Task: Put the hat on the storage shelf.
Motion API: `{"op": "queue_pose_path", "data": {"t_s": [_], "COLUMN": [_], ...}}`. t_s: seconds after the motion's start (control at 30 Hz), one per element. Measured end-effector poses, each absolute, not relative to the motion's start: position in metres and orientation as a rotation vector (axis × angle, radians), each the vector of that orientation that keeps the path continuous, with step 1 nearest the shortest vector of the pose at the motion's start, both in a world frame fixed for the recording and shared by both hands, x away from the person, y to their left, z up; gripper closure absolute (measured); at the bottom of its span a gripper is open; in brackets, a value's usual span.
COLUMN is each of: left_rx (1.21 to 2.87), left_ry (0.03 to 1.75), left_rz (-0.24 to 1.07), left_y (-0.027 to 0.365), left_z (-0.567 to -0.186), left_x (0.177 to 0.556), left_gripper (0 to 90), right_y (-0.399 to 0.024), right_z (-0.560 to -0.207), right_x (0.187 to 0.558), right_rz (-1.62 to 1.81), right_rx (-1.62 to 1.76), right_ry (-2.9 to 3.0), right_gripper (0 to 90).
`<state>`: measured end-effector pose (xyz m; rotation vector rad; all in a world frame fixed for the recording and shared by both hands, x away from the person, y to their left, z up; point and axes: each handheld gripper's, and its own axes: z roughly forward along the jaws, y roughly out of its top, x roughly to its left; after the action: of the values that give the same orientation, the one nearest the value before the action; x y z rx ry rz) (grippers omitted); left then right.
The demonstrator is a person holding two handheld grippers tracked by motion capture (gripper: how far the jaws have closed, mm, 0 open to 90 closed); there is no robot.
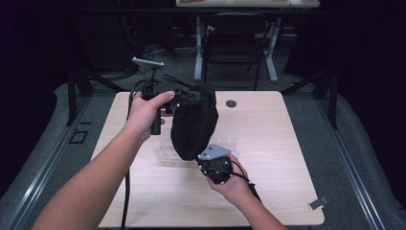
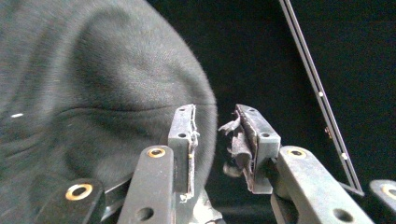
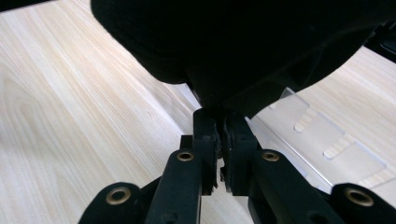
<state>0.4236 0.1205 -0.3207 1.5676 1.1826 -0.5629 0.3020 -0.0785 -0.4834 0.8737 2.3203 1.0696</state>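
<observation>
Above one table (image 1: 268, 143), two grippers flank one black cloth (image 1: 194, 127): right gripper (image 3: 220, 126) pinching it.

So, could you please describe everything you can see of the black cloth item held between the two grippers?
The black cloth item looks like soft, matte knit fabric, rounded and bag-like, with gentle folds. It hangs above the wooden table, lifted clear. The right gripper pinches its lower edge; the left gripper sits open beside its upper part.

A black knitted hat (image 1: 194, 125) hangs above the wooden table (image 1: 268, 143), lifted clear of it. Its soft fabric droops in a rounded, sagging shape, top edge by the left gripper (image 1: 191, 96), lower edge pinched in the right gripper (image 3: 219, 135).
</observation>
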Motion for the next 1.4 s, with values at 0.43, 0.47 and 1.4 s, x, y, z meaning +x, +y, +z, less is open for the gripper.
{"op": "queue_pose_path", "data": {"t_s": [0.43,0.47,1.4], "left_rx": [1.583,1.583,1.667], "left_ry": [1.241,1.244,1.418], "left_rz": [-0.504,-0.495,-0.236], "left_y": [0.153,0.157,0.235], "left_z": [-0.333,-0.334,-0.380], "left_x": [0.421,0.421,0.403], "left_gripper": [67.4,67.1,57.2], "right_y": [-0.086,-0.087,-0.114], "right_z": [-0.494,-0.494,-0.491], "right_x": [0.304,0.304,0.297], "right_rz": [1.100,1.105,1.126], "right_rx": [0.939,0.944,1.036], "right_ry": [2.313,2.317,2.334], "right_gripper": [84.8,84.8,74.8]}}
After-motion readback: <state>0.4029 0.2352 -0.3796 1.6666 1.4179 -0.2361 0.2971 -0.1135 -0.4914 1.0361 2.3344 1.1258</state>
